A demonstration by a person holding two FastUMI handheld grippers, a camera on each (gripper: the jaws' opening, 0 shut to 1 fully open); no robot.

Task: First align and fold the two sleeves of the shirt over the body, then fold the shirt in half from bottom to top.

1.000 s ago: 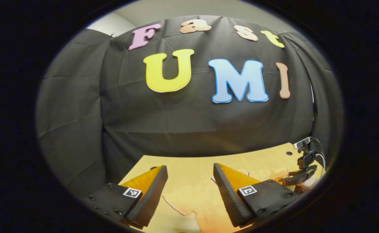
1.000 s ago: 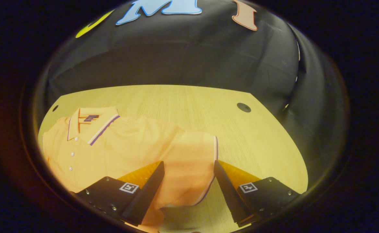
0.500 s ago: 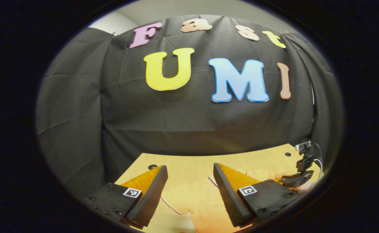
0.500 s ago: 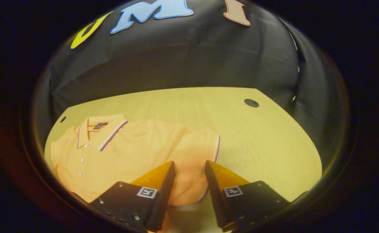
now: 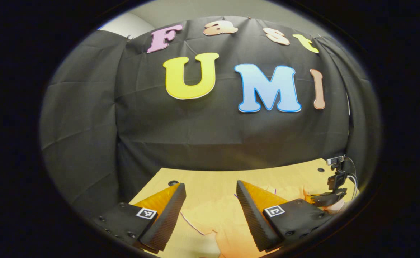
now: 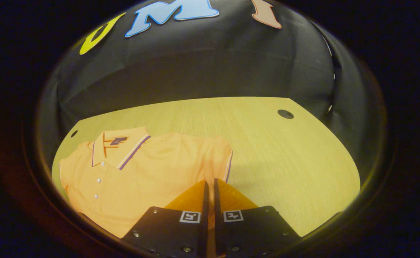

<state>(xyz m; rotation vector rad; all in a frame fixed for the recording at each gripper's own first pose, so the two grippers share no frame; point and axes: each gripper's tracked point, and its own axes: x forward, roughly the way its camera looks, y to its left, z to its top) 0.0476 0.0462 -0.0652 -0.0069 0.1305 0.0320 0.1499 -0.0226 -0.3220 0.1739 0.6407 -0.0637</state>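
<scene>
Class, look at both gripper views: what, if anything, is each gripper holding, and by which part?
The right gripper is shut on the shirt, pinching its sleeve near the cuff. The left gripper is open, holding nothing.

Matt cloth shirt (image 6: 152, 168) – smooth wood-grain table (image 6: 274, 150).

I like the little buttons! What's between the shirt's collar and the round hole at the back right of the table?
In the right gripper view, only bare table lies between the collar and the hole.

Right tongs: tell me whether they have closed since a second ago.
Yes. The right tongs have gone from wide apart to nearly together, pinching the sleeve of the orange shirt on the table.
</scene>
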